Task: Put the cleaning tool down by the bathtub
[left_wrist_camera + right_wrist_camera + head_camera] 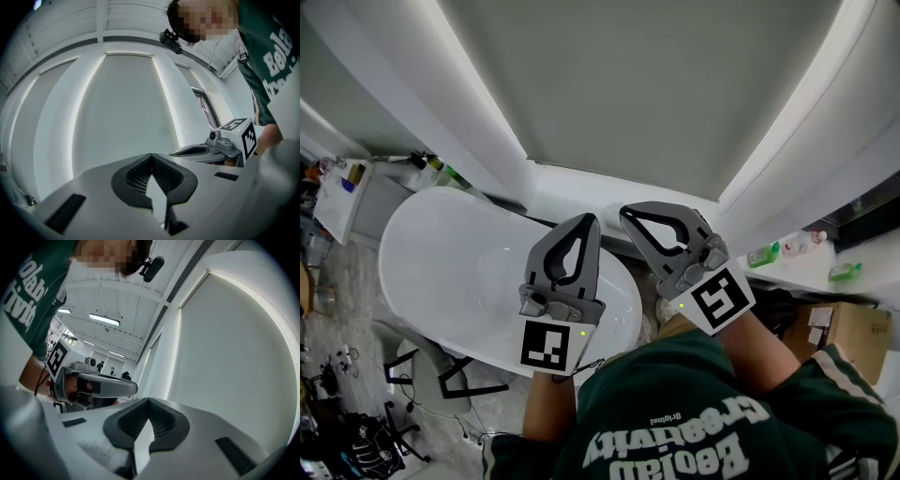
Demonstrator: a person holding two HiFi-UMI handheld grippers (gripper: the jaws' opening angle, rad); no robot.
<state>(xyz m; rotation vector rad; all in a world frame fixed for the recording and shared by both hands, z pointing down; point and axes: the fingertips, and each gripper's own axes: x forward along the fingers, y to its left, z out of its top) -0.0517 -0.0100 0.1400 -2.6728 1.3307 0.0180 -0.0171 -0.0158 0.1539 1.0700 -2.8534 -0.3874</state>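
1. Nearest us is the person's green shirt (694, 427), with both arms held forward.
2. The left tool (151, 156) has its jaws pressed together with nothing between them.
3. The right tool (149, 400) sits just beside the left one, and its jaws are also together and empty.
4. We see the white bathtub (431, 253) below the tools, lying left of centre, and neither tool touches it.
5. To the right, a white ledge (787, 270) carries a green bottle (763, 254).
6. Farthest off is a grey wall panel (656, 94), lit along both edges.

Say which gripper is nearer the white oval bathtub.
Left. The left gripper shows over the right end of the white oval bathtub; the right gripper sits right of its rim.
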